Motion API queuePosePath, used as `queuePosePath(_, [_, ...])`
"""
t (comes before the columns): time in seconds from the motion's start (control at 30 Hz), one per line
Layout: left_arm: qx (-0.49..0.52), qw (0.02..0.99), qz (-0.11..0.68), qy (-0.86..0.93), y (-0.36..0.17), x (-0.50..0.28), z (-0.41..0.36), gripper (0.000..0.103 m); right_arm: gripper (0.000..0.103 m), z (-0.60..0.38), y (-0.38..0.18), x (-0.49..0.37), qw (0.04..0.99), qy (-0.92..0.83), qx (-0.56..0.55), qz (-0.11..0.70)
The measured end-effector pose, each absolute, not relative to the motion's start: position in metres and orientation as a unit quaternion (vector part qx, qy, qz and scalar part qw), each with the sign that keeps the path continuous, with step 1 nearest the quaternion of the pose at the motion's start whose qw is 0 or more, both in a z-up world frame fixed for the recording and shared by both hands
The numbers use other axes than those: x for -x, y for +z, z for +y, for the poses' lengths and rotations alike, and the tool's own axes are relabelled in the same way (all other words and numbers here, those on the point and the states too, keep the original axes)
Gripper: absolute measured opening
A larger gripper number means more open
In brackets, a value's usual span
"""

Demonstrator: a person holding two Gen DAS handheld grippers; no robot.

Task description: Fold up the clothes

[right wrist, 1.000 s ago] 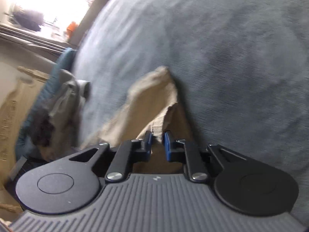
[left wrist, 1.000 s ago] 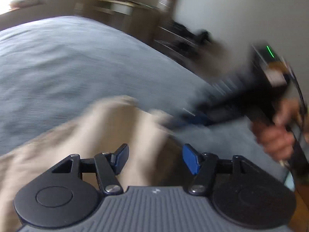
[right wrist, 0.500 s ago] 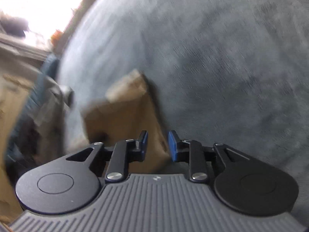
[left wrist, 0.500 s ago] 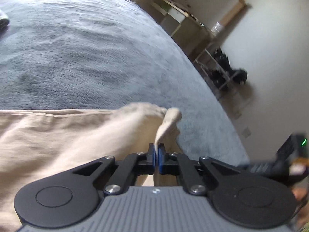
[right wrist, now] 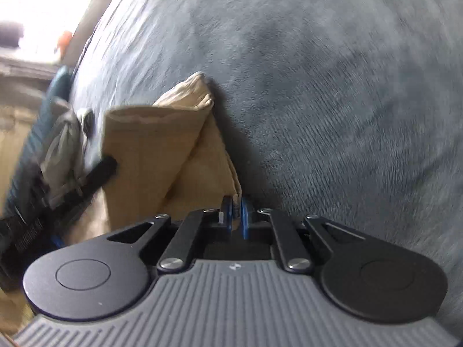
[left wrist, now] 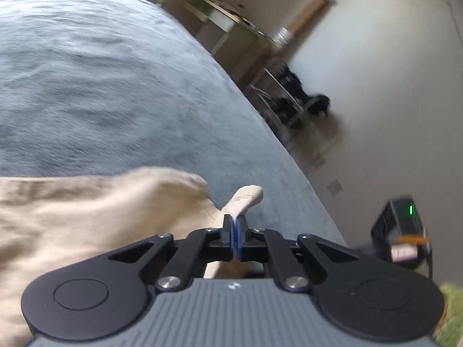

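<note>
Beige garment [left wrist: 86,217] on grey bedcover [left wrist: 101,86], pinched at its edges by closed left tongs [left wrist: 234,225] and right tongs [right wrist: 235,208].

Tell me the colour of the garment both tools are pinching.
Beige, a plain tan garment; clearest in the left wrist view.

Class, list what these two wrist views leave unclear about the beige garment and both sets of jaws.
- Left wrist view: the beige garment runs off the left and bottom edges, so its type and full shape are unknown.
- Right wrist view: the gripper body hides the cloth below the right gripper, whose jaws are shut on an edge.
- Left gripper: jaws pinch a tab; its body hides what is below.
</note>
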State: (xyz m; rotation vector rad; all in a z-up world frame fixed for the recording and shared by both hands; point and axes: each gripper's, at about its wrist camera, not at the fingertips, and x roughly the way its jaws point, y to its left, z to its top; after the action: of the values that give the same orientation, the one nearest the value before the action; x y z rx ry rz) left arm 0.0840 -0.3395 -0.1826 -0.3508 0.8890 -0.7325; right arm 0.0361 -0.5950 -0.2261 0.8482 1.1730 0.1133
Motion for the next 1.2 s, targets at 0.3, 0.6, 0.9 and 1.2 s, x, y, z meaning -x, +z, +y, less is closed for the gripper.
queuePosePath(0.3, [0.122,0.778,0.476,-0.392,-0.217,-0.053,-0.369,0.049,0.022,-0.628,-0.222,-0.023,0.768,0.007,-0.394,0.505])
queuePosePath(0.6, [0.191,0.799,0.485,-0.302,-0.193,-0.030,-0.306,0.052,0.026,-0.569,-0.198,-0.094,0.819,0.142,-0.308,0.462])
queuePosePath(0.9, [0.237,0.830,0.493,-0.114,-0.174,0.009,-0.174,0.050,0.000,-0.467,-0.221,-0.145,0.840,0.243,-0.089,0.476])
queuePosePath(1.2, [0.257,0.860,0.440,0.019,-0.149,0.045,-0.043,0.050,0.006,-0.399,-0.188,-0.115,0.846,0.304,-0.086,0.430])
